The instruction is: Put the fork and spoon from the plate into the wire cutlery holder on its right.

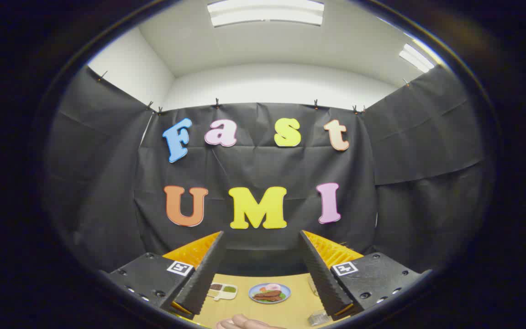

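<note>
The wooden table [290, 310] lies low beneath the gripper [261, 256], whose fingers stand wide apart and hold nothing. On it, between the fingers and beyond their tips, sits a blue plate [269, 293] of food. Left of the plate lies a small white two-well dish [222, 290]. Nearer than the plate, a hand [242, 323] rests on the table.

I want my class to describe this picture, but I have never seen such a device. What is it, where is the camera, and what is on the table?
The camera rides on a hand-held gripper and looks forward along its two fingers, which stand open, holding nothing. Beyond them stands the booth's black cloth wall. Low between the fingers lies a wooden table with a plate of food, a small two-part sauce dish beside it, and a wire object near one finger, too cut off to name. A person's hand shows on the table's near side.
</note>
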A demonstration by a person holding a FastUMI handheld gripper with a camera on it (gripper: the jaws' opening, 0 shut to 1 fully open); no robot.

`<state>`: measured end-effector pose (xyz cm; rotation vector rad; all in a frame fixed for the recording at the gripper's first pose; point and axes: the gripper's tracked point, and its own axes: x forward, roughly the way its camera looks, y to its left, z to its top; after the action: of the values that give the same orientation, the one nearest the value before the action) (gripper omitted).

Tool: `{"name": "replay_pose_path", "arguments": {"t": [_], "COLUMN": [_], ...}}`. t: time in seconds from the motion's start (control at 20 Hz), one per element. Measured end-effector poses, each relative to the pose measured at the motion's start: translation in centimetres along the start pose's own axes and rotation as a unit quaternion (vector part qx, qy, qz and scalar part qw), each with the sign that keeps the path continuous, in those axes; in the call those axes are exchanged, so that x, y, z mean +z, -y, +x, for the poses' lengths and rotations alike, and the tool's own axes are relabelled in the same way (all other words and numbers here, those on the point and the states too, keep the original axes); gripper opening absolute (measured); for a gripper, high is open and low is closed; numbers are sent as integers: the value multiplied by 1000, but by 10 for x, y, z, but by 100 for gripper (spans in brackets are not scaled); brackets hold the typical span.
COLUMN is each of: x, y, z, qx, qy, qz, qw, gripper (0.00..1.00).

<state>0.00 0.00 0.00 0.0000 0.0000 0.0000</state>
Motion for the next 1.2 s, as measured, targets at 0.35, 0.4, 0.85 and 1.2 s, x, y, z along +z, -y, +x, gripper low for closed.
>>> {"name": "replay_pose_path", "arguments": {"t": [0.35,0.4,0.85,1.2], "x": [25,19,-24,-160], "y": [-3,-3,-15,-17], "z": [5,6,25,41], "qx": [-7,-7,-3,1], "qy": [8,2,-47,-184], "qz": [-18,-15,-3,-24], "qw": [1000,1000,999,983], "gripper": [94,94,94,95]}}
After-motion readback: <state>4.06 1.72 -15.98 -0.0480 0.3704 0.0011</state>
